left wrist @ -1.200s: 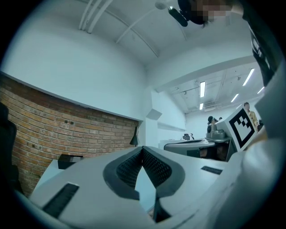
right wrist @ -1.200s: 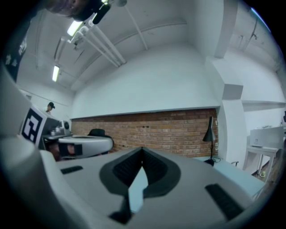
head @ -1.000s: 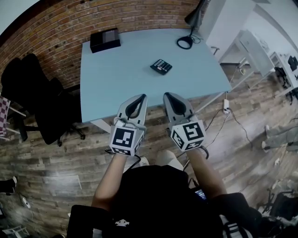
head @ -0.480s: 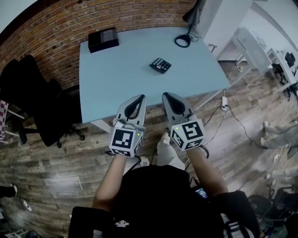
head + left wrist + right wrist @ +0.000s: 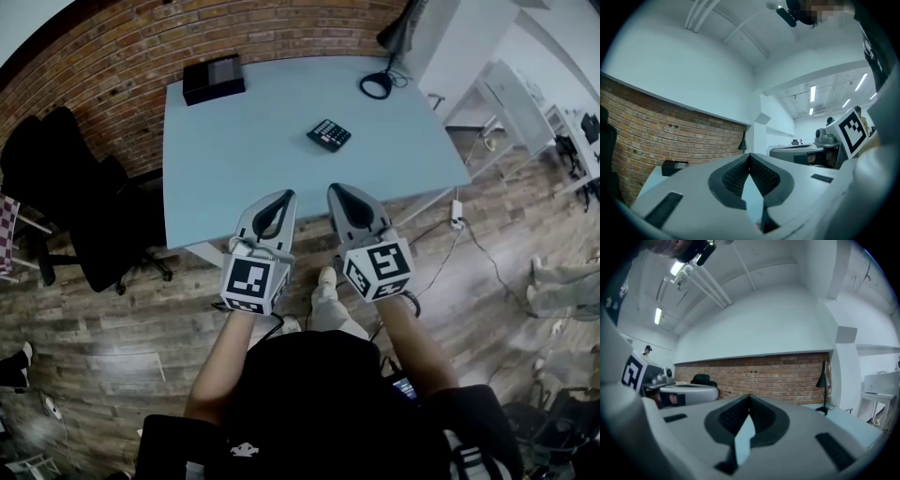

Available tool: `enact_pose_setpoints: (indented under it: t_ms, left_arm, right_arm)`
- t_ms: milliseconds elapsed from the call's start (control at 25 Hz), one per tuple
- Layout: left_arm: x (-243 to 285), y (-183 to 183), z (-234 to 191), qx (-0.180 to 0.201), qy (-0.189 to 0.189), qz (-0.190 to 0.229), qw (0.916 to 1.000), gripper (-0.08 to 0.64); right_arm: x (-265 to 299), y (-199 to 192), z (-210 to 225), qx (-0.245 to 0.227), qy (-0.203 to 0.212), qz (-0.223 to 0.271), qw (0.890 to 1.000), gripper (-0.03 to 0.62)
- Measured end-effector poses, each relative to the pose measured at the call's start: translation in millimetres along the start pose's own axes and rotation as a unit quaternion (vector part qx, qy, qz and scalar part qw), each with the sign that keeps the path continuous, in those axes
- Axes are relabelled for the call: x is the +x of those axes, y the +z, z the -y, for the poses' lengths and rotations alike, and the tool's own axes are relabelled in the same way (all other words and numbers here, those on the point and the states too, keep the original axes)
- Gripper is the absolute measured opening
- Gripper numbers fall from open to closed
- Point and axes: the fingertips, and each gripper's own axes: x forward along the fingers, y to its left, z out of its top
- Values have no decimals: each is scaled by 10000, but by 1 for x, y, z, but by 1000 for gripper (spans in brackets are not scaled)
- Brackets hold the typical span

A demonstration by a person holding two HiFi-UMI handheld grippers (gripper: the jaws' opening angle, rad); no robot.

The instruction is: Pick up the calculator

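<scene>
Two claws, but you only need one here. I'd take the right gripper, since the calculator sits pretty much dead at its 12 o'clock, out in the middle of the table. Open the jaws well before you get over it. Come down across its narrower span so the pads land on the edges and not the keys. Close gently, because it looks thin and I'd guess it skates on that smooth top if you nudge it first.

Right now that claw is pinched fully together with nothing in it. From the head view its tip shows at the near table edge, well apart from the calculator. The left gripper is the same deal: jaws together, empty, parked just beside the right one, with the calculator at its 1 o'clock.

Further out, a black box sits in the table's 11 o'clock corner and a lamp has its base at 1 o'clock. Both look well clear of your path.
</scene>
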Motion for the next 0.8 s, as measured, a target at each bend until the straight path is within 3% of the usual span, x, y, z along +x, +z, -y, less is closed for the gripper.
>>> enact_pose_setpoints:
  t_ms: [800]
  left_arm:
    - [84, -9, -11, -48, 115, -94, 9999, 2]
  right_arm:
    - [44, -8, 76, 164, 60, -16, 9998, 5]
